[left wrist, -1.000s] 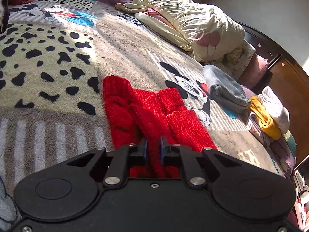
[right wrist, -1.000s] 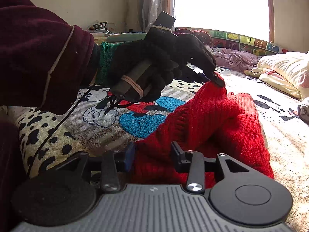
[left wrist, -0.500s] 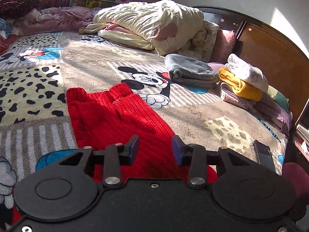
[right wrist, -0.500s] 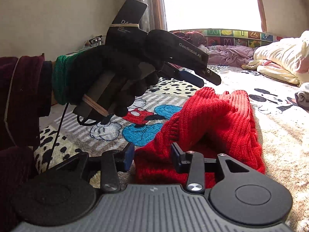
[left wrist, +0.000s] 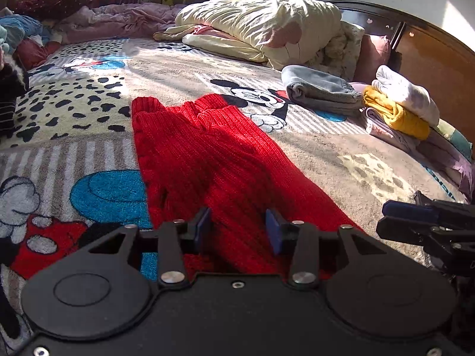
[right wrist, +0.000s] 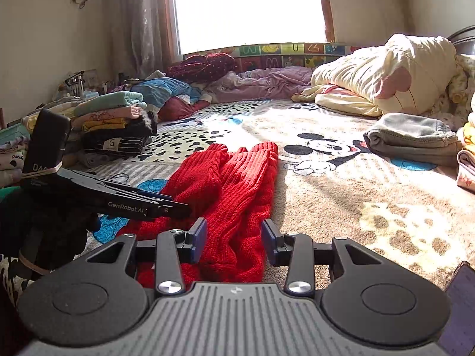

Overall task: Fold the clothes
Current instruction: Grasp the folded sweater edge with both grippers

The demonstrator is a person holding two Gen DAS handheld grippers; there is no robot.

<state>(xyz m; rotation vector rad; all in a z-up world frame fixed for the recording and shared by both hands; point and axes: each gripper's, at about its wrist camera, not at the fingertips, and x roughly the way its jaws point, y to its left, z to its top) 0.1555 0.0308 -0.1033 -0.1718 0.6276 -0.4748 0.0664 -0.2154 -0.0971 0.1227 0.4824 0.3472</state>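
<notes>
Red knit, spotted cartoon blanket

Red sweater (left wrist: 207,160) on a black-spotted, striped cartoon-mouse blanket (left wrist: 89,109); grey towel (left wrist: 320,92) at two o'clock; yellow garment (left wrist: 394,115) beyond.

my left wrist camera sits low over the cartoon-print plush blanket (left wrist: 341,154), looking forward along its two fingers across the bright red ribbed knit garment (left wrist: 207,154) toward the dark wooden headboard (left wrist: 439,62). my right wrist camera is just as low and close, facing the sunlit window (right wrist: 249,9). both views share the red garment, the folded grey fleece (left wrist: 320,92) (right wrist: 412,139) and the crumpled cream quilt (left wrist: 261,23) (right wrist: 386,71). each camera also catches the other tool: my right gripper (left wrist: 386,218) at the left view's right edge, my left gripper (right wrist: 181,206) at the right view's left.
</notes>
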